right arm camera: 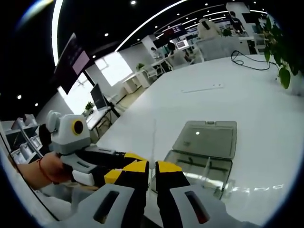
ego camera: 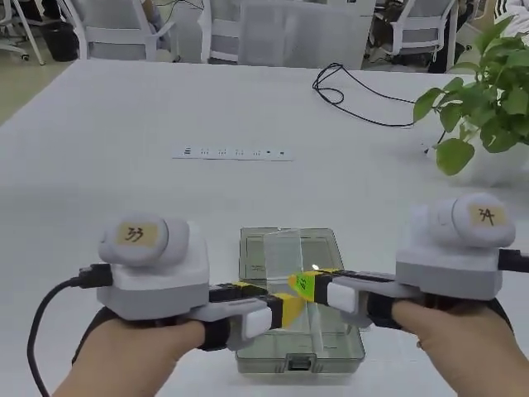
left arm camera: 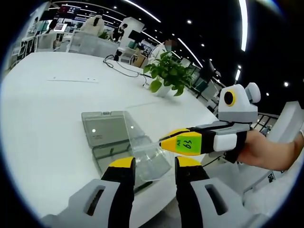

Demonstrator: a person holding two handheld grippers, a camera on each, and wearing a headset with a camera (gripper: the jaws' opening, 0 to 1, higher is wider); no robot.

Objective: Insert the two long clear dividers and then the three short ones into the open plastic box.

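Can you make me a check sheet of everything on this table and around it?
Surface: white table.
Job's things: open box, lid back; clear divider held upright over it; thin strip farther off, too small to tell.
Clutter: plant.
Grippers: right gripper shut on the divider; left gripper open, beside it.
Cables: black cable on the table; cord from the left gripper.
Surroundings: chairs past the table.

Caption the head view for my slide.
Right gripper holds a clear divider over the open plastic box, left gripper alongside.
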